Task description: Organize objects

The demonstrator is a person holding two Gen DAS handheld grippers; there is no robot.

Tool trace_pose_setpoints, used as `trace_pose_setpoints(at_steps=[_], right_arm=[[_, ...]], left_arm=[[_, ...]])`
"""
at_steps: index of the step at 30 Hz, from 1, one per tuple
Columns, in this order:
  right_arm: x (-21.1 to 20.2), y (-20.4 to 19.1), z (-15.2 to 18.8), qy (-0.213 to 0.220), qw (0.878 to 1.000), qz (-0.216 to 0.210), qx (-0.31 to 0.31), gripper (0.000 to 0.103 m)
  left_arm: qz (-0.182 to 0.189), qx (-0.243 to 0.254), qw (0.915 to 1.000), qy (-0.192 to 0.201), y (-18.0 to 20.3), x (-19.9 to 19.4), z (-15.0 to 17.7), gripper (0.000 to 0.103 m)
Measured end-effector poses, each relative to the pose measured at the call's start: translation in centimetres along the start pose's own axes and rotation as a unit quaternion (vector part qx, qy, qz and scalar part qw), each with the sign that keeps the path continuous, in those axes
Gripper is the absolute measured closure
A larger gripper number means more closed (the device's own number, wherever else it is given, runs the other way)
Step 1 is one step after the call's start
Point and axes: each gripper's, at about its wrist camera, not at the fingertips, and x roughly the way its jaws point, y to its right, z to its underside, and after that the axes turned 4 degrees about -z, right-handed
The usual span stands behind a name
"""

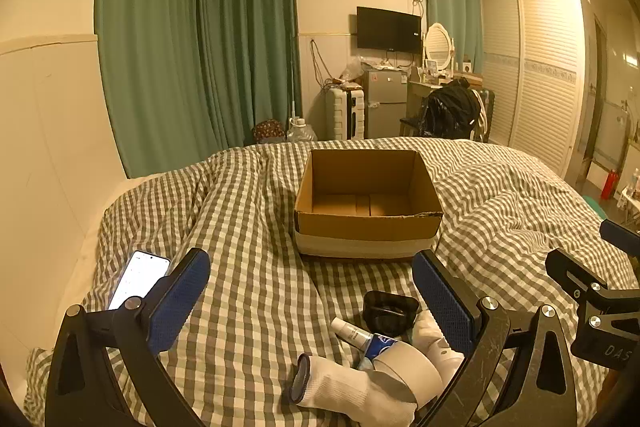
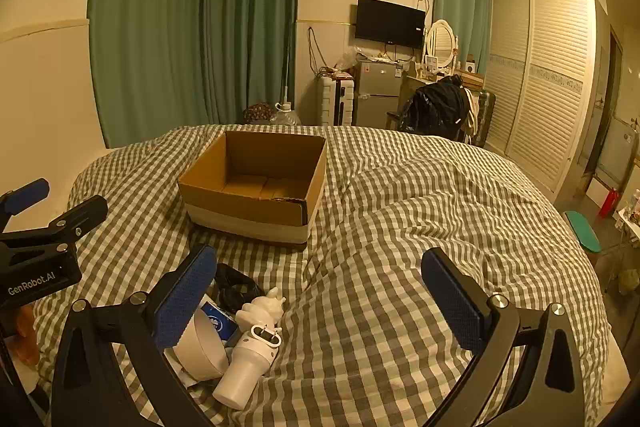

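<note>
An empty cardboard box (image 1: 368,203) (image 2: 256,183) stands in the middle of the checked bed. In front of it lies a small pile: a white sock (image 1: 340,385), a roll of tape (image 1: 408,363) (image 2: 200,347), a small tube (image 1: 352,333), a black pouch (image 1: 388,311) (image 2: 234,287) and a white bottle (image 2: 250,359) with a white figure (image 2: 262,307). My left gripper (image 1: 310,299) hovers open above the pile's left side, nothing between its blue pads. My right gripper (image 2: 320,299) is open over bare bedding, the pile by its left finger (image 2: 186,301).
A lit phone (image 1: 138,279) lies on the bed at the left, near the wall. The checked duvet (image 2: 420,227) lies rumpled to the right of the box. Beyond the bed stand a fridge (image 1: 384,103), a suitcase, a chair with dark clothes and a wardrobe (image 1: 532,67).
</note>
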Motion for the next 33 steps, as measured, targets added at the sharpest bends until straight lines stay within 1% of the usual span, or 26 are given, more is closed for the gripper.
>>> trace_pose_setpoints(at_steps=[33], right_arm=[[0.19, -0.45, 0.22, -0.004, 1.000, 0.000, -0.006, 0.000]], left_arm=[[-0.002, -0.005, 1.0000, -0.005, -0.02, 0.01, 0.60, 0.000]])
